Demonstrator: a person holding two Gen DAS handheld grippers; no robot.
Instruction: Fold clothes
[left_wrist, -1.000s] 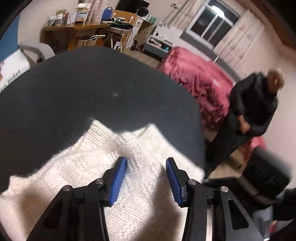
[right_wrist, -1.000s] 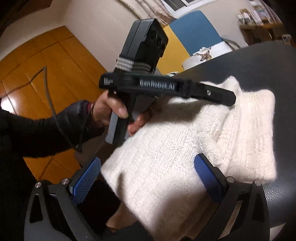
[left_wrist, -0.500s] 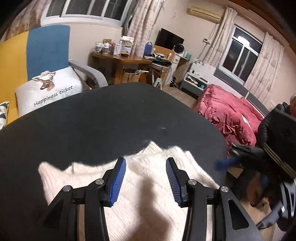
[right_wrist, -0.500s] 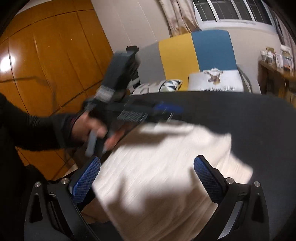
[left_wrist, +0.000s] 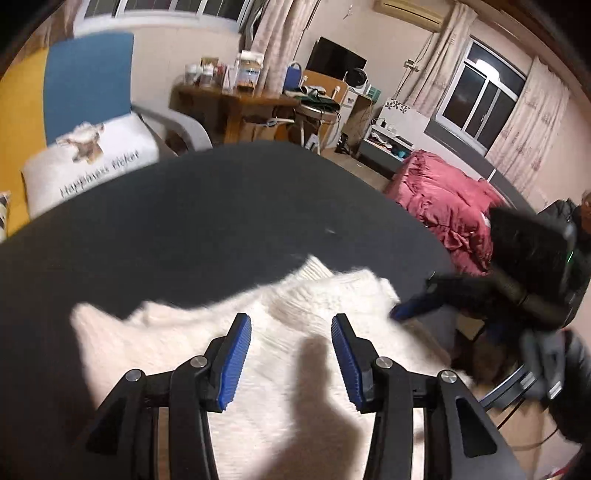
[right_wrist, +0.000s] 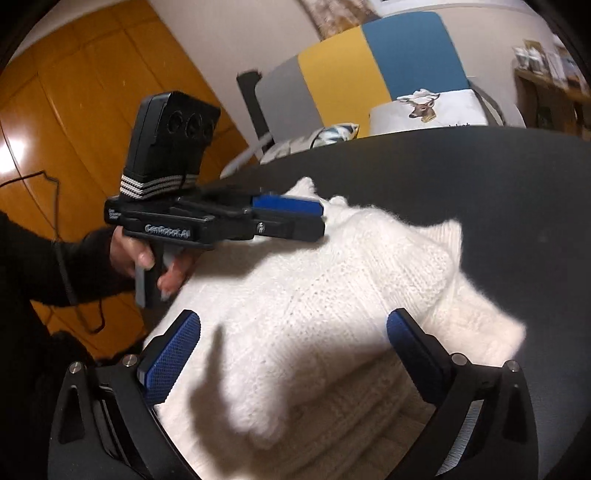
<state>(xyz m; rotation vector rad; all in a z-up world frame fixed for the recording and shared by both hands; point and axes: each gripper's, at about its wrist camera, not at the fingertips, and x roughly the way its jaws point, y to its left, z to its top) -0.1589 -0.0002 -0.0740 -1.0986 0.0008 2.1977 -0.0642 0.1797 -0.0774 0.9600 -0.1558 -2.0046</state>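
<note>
A white knitted sweater (left_wrist: 280, 332) lies folded on the dark round table (left_wrist: 184, 221); it also fills the middle of the right wrist view (right_wrist: 332, 295). My left gripper (left_wrist: 291, 354) is open and empty, hovering over the sweater's near part. My right gripper (right_wrist: 291, 350) is open wide and empty above the sweater's near edge. The left gripper also shows from the side in the right wrist view (right_wrist: 288, 218), held above the sweater's far left edge. The right gripper shows blurred in the left wrist view (left_wrist: 413, 306) at the sweater's right edge.
The dark table (right_wrist: 498, 184) extends beyond the sweater. A yellow and blue chair (left_wrist: 55, 92) with a deer cushion (left_wrist: 92, 155) stands behind it. A cluttered wooden desk (left_wrist: 251, 99) and a red quilt (left_wrist: 450, 206) lie farther off. Orange wooden panels (right_wrist: 74, 129) are at left.
The left gripper has swung from facing right to facing the chair and desk. The right gripper has come in beside the sweater's right edge. Both stay open.
</note>
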